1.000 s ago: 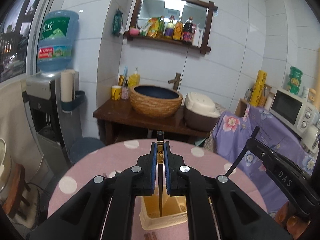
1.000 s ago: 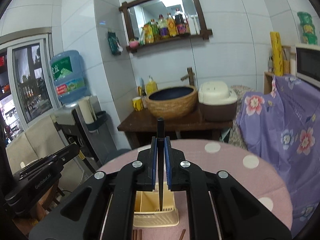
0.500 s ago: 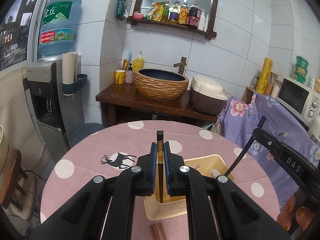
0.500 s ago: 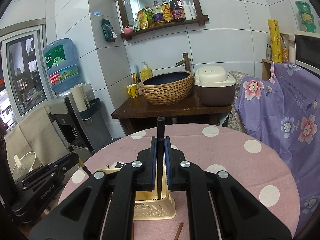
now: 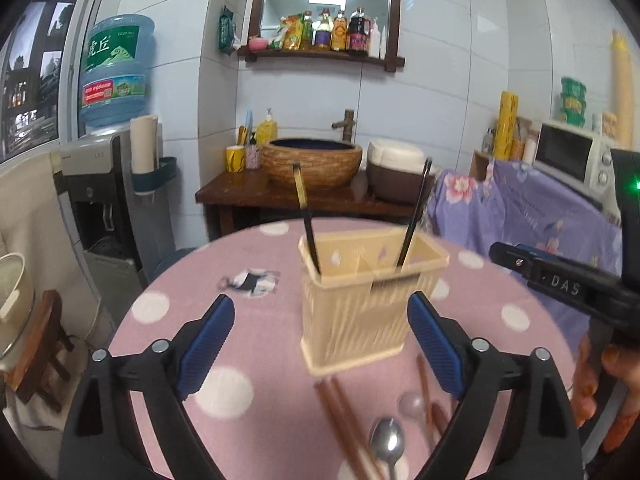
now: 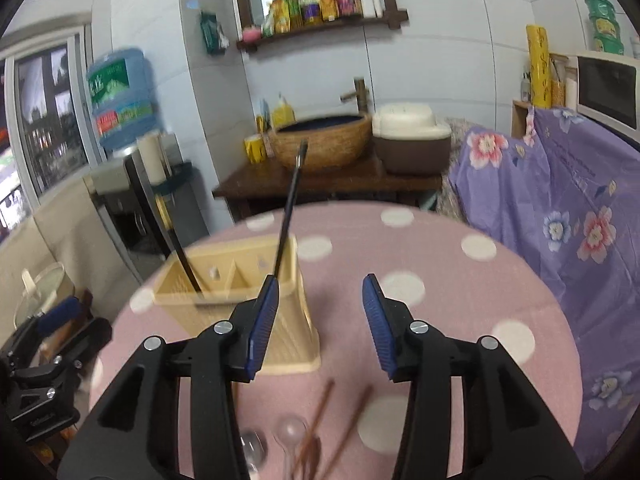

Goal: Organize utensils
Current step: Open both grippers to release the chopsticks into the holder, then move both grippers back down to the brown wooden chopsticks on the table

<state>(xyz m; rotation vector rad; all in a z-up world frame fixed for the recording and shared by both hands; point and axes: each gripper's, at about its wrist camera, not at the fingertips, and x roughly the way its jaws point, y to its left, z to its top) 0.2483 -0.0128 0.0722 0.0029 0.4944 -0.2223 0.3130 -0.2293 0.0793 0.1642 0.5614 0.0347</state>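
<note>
A beige slotted utensil holder (image 5: 368, 292) stands on the pink dotted table (image 5: 180, 360); it also shows in the right wrist view (image 6: 240, 300). Two dark chopsticks stand in it: one at its left (image 5: 306, 220) and one at its right (image 5: 414, 216), also seen in the right wrist view, left (image 6: 176, 240) and right (image 6: 290, 204). My left gripper (image 5: 320, 348) is open and empty in front of the holder. My right gripper (image 6: 318, 324) is open and empty just right of the holder. Brown chopsticks (image 5: 340, 408) and spoons (image 5: 386, 444) lie on the table near me.
Beyond the table stand a water dispenser (image 5: 108, 184), a wooden stand with a woven basin (image 5: 316, 160) and a rice cooker (image 5: 396, 176). A purple flowered cloth (image 6: 568, 208) covers furniture at the right, with a microwave (image 5: 568, 156) on it.
Both grippers were shut on dark chopsticks above the holder. Both have opened, the chopsticks now stand in the holder, and both grippers have pulled back and lower.
</note>
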